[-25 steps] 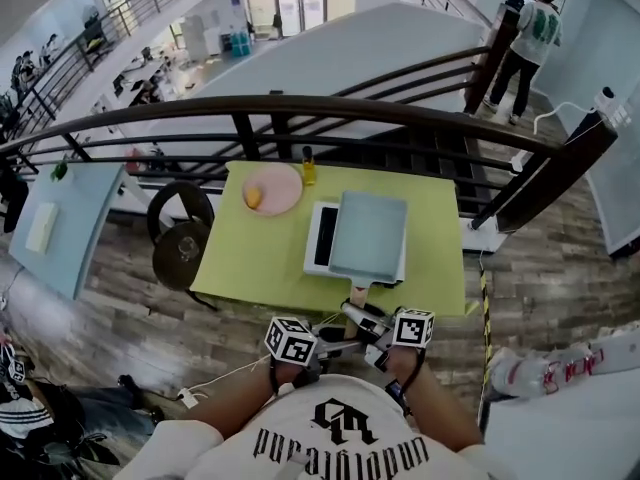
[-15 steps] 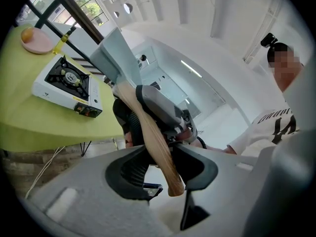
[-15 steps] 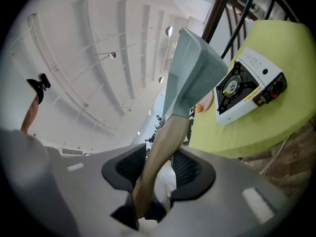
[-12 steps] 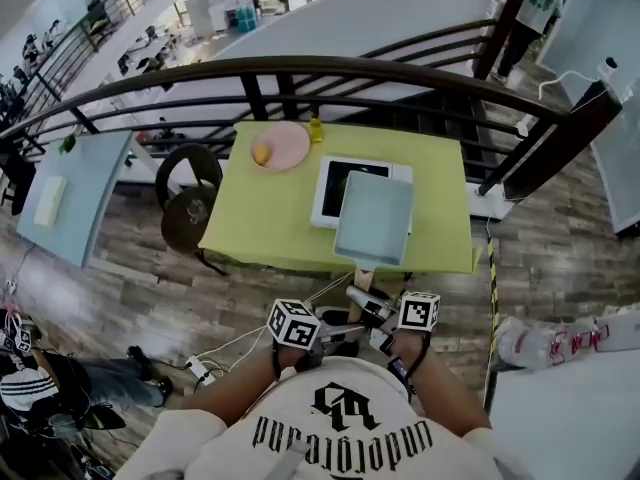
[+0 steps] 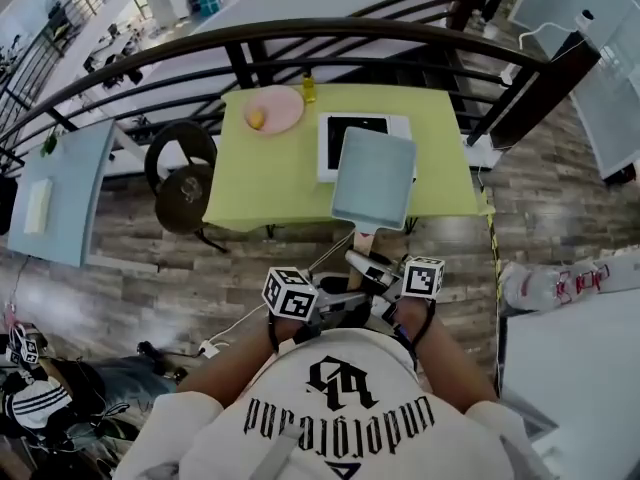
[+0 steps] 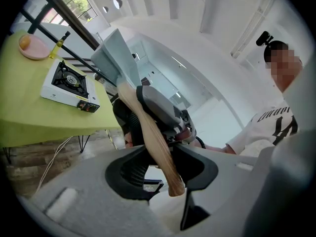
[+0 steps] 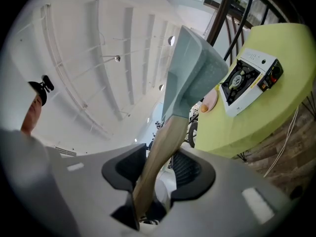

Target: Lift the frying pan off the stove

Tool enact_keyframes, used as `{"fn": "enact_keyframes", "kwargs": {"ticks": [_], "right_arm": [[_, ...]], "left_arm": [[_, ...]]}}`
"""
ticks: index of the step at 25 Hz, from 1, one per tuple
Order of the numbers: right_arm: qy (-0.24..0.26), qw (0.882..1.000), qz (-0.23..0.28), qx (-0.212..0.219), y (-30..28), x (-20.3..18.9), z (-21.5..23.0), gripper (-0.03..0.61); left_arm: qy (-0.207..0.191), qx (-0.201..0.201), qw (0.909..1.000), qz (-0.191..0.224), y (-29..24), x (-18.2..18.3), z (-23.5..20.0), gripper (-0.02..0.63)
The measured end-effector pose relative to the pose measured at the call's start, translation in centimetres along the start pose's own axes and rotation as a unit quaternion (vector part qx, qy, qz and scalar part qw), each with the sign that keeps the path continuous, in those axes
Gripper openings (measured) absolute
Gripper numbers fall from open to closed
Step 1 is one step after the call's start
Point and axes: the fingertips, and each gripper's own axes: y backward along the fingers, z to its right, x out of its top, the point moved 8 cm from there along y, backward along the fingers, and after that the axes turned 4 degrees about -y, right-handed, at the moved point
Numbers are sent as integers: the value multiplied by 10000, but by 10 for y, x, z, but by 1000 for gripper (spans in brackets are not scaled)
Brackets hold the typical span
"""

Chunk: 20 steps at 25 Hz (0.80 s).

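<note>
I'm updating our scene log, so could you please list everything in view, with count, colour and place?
frying pan: one, pale blue-grey, held in the air clear of the stove
handle: one, wooden, on the pan's near end
stove: one, white with a black burner, on the table
plate: one, pink, on the table left of the stove
food piece: one, orange-yellow, on the plate
bottle: one, yellow, between plate and stove
table: one, yellow-green, beside the railing
chair: one, black, at the table's left
railing: one, dark, beyond the table
left gripper: one, grey, clamped on the handle
right gripper: one, grey, clamped on the handle
</note>
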Motion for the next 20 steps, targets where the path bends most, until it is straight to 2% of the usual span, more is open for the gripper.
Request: {"fn": "enact_keyframes", "kwargs": {"ticks": [6, 12, 20], "right_arm": [[102, 9997, 212, -35, -38, -80, -35, 160], [54, 9994, 341, -39, -41, -101, -42, 156], [126, 9992, 363, -139, -50, -157, -56, 156]], "left_arm": [[-129, -202, 9997, -93, 74, -50, 24, 170], [-201, -259, 9992, -235, 89, -63, 32, 170], [-286, -437, 9982, -283, 123, -105, 50, 172]]}}
